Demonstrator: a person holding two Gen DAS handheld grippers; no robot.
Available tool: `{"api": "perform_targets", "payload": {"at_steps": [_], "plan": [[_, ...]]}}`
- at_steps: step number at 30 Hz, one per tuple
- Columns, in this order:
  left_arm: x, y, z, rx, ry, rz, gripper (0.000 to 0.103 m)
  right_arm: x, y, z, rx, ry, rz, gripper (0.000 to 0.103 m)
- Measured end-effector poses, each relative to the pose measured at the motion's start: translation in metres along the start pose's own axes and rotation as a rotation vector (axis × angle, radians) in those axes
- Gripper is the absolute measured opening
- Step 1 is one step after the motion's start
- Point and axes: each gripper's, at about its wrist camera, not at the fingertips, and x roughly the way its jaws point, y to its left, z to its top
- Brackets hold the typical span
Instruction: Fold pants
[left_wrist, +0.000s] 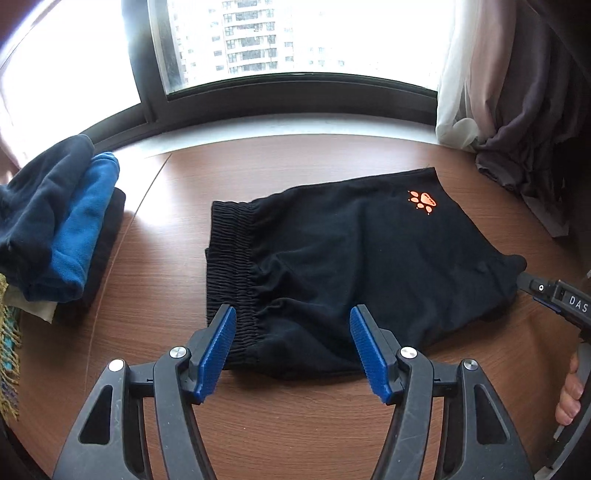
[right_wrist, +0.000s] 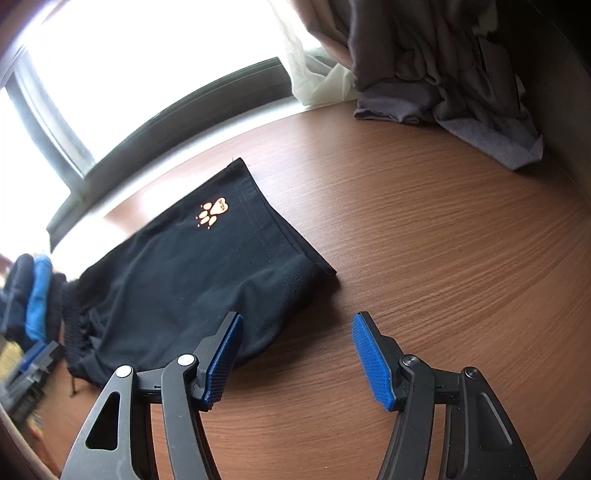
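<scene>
- A pair of black fabric shorts with an orange paw-print logo lies folded on a brown wood-grain table, its gathered elastic waistband turned toward the table's left side.
- The left gripper, black-armed with blue ribbed pads, hovers over the near edge of the shorts with its jaws spread wide and nothing between them; one pad sits over the waistband end, the other over the plain cloth.
- The right gripper, of the same build, is likewise spread apart and holding nothing; its left pad sits at the near corner of the shorts, its right pad over bare table.
- In the left wrist view, the right gripper's black body appears at the frame's right edge, its tip just beside the leg end of the shorts.
- A stack of folded dark navy and bright blue fleece garments rests at the table's left, well apart from the shorts.
- Behind the table runs a dark-framed window; white and grey curtains bunch on the table's far right corner.
</scene>
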Motion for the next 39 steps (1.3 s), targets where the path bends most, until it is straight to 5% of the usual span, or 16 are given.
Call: {"api": "perform_targets", "payload": {"at_steps": [14, 25, 34, 39], "plan": [[0.033, -0.018, 0.019, 0.073, 0.038, 0.046, 0.063, 0.022, -0.013, 0.017, 0.097, -0.014, 0.084, 0.057], [0.03, -0.043, 0.03, 0.093, 0.029, -0.033, 0.064, 0.036, -0.031, 0.021, 0.157, -0.003, 0.143, 0.051], [0.04, -0.018, 0.025, 0.028, 0.06, 0.121, 0.064, 0.044, -0.021, 0.031, 0.102, -0.002, 0.133, 0.014], [0.056, -0.007, 0.015, -0.012, 0.127, 0.156, 0.065, 0.022, 0.001, 0.039, 0.007, -0.072, 0.13, 0.01]]}}
